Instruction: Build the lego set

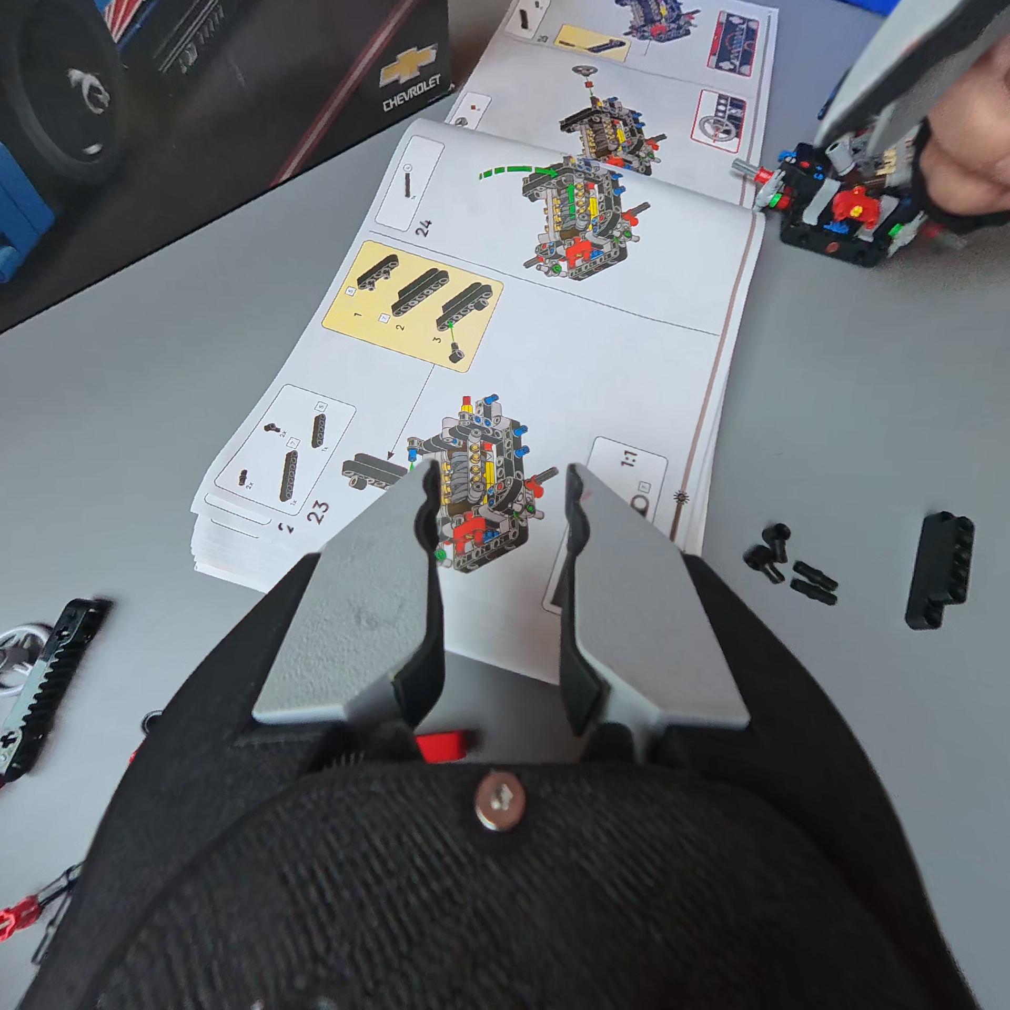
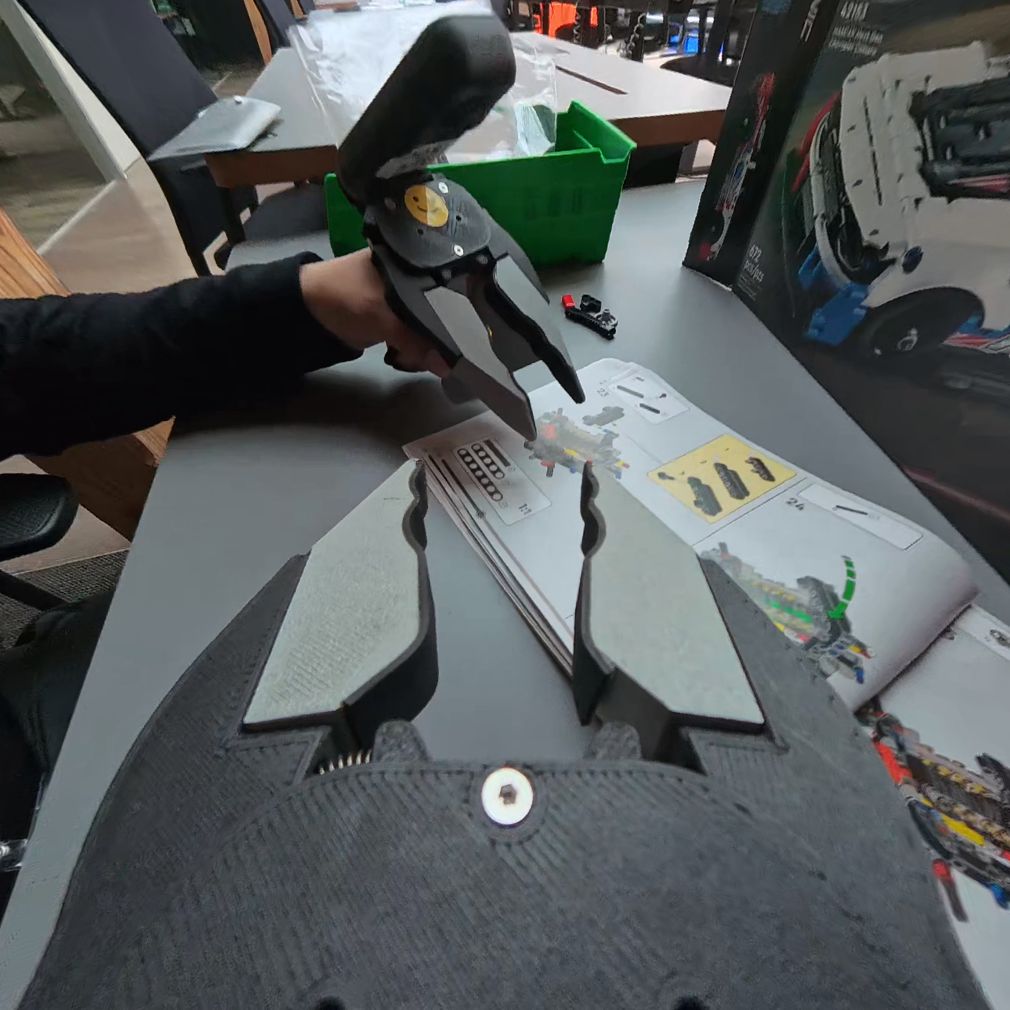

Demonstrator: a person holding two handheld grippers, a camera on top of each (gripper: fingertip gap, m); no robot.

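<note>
Left gripper [image 1: 500, 475], parted and empty, is hovering over the manual [image 1: 546, 339]; right gripper [image 2: 503, 473], likewise parted, is hanging beside the model [image 1: 852, 207] at the manual's far edge.

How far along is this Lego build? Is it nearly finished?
Not nearly. Done: a partly built model sits past the open instruction booklet. In hand: nothing; the left gripper hangs open over the booklet, and the right gripper is open too. Left: the black beam, small black pins and a toothed rack piece lie loose on the table.
</note>
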